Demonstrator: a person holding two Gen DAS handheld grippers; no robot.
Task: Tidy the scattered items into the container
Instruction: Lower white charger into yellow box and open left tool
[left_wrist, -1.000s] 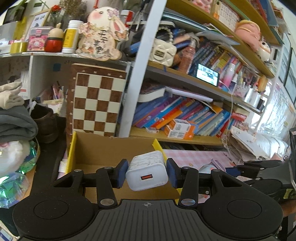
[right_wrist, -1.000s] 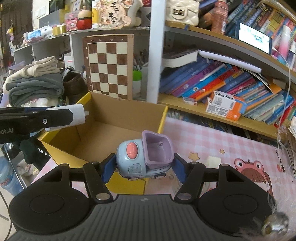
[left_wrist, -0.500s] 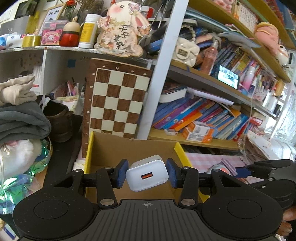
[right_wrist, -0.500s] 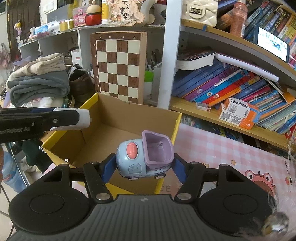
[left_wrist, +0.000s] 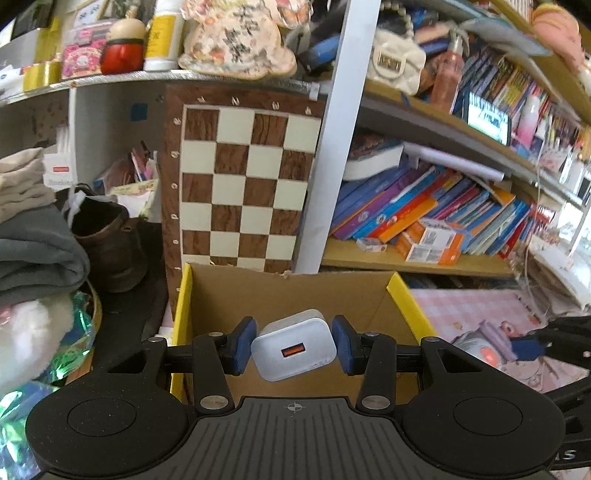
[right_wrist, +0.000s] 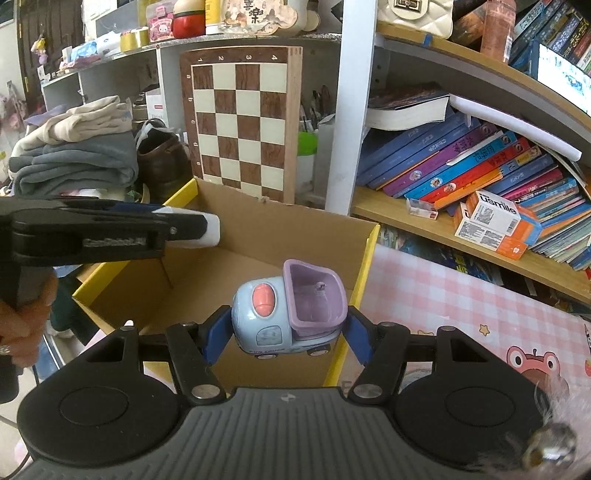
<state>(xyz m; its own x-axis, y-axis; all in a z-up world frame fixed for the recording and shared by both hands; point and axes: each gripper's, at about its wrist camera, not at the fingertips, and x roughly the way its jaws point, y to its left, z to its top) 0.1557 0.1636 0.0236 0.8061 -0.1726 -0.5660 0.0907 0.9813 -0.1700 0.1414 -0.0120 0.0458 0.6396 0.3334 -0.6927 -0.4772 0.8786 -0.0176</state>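
Observation:
My left gripper (left_wrist: 294, 347) is shut on a white USB charger (left_wrist: 295, 344) with an orange port, held above the open cardboard box (left_wrist: 288, 295) with yellow edges. In the right wrist view that charger (right_wrist: 210, 230) shows at the left, over the box's left side. My right gripper (right_wrist: 288, 328) is shut on a blue and purple toy truck (right_wrist: 291, 314), which hangs over the near right part of the box (right_wrist: 266, 229). The toy truck (left_wrist: 484, 349) and the right gripper show at the right edge of the left wrist view. The box floor looks bare.
A chessboard (right_wrist: 240, 122) leans behind the box against a white shelf post (right_wrist: 347, 110). Books (right_wrist: 480, 170) fill the shelf at right. Folded clothes (right_wrist: 74, 155) and a brown shoe (right_wrist: 162, 162) lie left. A pink checked tablecloth (right_wrist: 443, 302) spreads right of the box. A hand (right_wrist: 22, 325) grips the left tool.
Both grippers have moved forward toward the box and slightly down, each keeping its object. The box now looms larger and sits under both objects.

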